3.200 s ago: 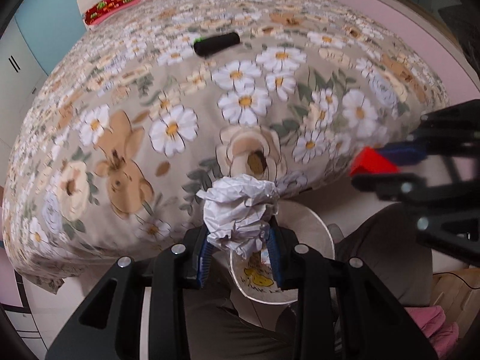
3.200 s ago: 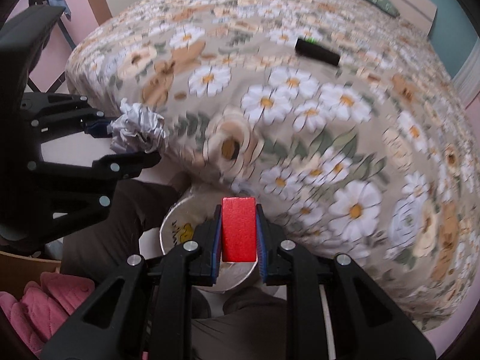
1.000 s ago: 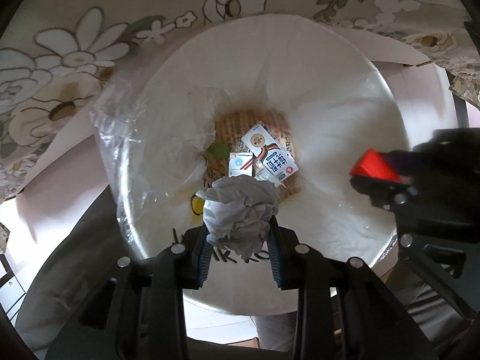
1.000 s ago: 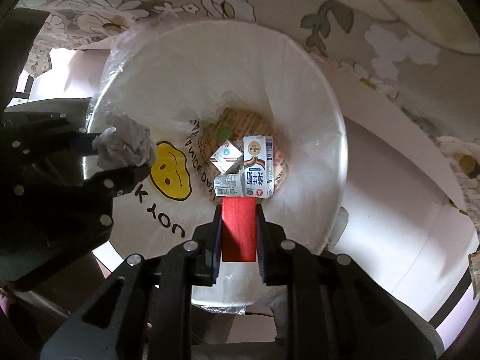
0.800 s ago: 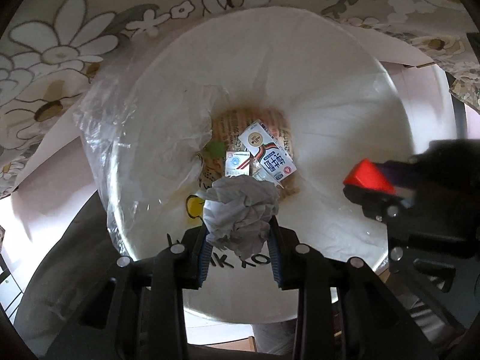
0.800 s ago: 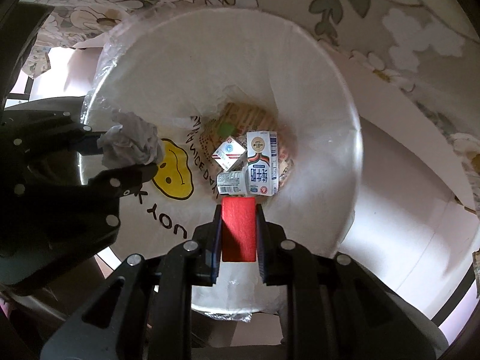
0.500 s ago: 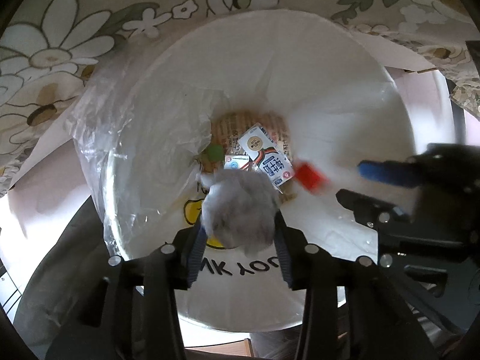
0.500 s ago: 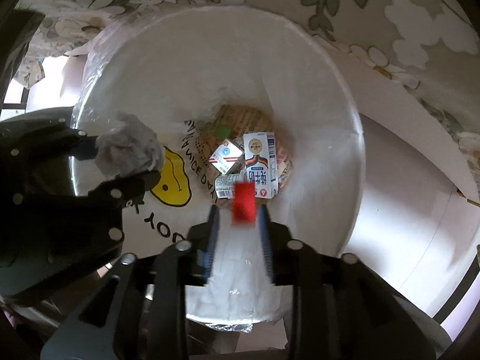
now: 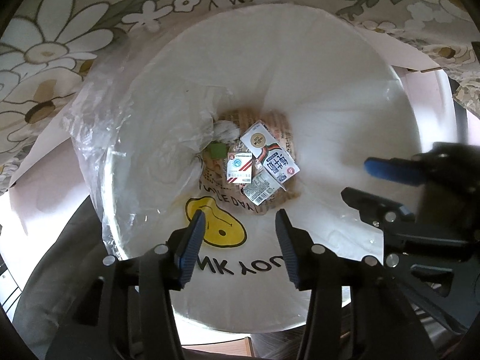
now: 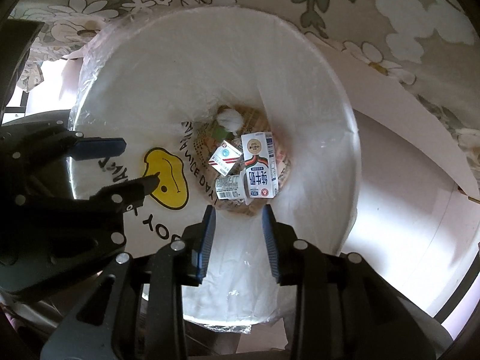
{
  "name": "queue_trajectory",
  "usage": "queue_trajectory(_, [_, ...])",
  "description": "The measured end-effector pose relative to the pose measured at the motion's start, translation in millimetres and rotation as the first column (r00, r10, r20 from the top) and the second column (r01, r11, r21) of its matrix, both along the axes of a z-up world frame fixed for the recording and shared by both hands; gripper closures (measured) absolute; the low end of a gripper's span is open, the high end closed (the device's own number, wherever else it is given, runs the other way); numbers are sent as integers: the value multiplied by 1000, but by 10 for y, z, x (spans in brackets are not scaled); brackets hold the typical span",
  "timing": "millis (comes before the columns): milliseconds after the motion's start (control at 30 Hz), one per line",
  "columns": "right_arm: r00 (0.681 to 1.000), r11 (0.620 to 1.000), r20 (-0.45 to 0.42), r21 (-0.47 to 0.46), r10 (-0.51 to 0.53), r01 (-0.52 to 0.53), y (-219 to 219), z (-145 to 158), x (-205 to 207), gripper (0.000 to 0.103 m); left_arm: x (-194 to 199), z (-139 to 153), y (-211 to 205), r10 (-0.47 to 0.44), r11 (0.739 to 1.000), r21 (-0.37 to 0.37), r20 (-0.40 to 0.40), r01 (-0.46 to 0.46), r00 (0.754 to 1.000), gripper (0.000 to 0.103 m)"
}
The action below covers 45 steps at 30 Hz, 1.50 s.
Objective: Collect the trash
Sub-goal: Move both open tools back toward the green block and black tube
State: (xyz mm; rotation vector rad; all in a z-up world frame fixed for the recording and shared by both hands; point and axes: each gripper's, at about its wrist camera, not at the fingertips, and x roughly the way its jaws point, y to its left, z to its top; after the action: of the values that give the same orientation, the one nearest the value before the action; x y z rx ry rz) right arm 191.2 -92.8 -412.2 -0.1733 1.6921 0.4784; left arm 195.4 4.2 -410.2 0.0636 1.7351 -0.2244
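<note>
A white bin lined with a clear plastic bag (image 9: 345,96) (image 10: 300,69) fills both views from above. At its bottom lie a crumpled paper ball (image 9: 225,128) (image 10: 229,120), a tall milk carton (image 9: 270,153) (image 10: 258,165), a small carton (image 9: 238,168) (image 10: 225,157) and a green scrap (image 9: 217,150). My left gripper (image 9: 240,234) (image 10: 120,165) hangs over the bin, its jaws opening with nothing between them. My right gripper (image 10: 238,231) (image 9: 387,186) is open and empty too. The red block is in neither view.
The flowered bedspread (image 9: 60,45) (image 10: 405,15) hangs past the bin's far side, with a pale pink bed panel (image 10: 405,150) below it. A person's dark trouser leg (image 9: 60,255) is close at the lower left. A yellow smiley print (image 9: 214,222) marks the bag's near wall.
Both grippers have opened over the bin. The paper ball dropped from the left one to the bottom. The red block fell from the right one and has gone out of sight.
</note>
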Motion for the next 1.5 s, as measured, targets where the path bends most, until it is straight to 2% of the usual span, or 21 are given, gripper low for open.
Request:
queue_trajectory(633, [998,999,55,-16,29,-28,-28,270,-141,69,-131,227,33,3,1000,13,50,-4,999,52])
queue_trajectory(967, [990,995,113,-42,89,-85,-95,580,-343,67,-311,574,-30,-52,998,28,129,49,990,45])
queue_trajectory(1033, [985,994,139,-53,100,-93,-140,695,-373,63,-328,694,-23,-57,998,28,154,53,986,44])
queue_trajectory(1200, [976,994,192,-53,101,-93,-285,1039,-402,62,-366,1119,31,-77,997,31,235,72,969,39])
queue_trajectory(1267, [968,994,229,-57,107,-97,-342,1221,-401,58,-354,1316,51,-88,996,36,273,81,958,37])
queue_trajectory(1500, [913,990,383,-62,144,-130,-542,2042,-346,49,-180,2223,173,-68,998,42,409,56,910,33])
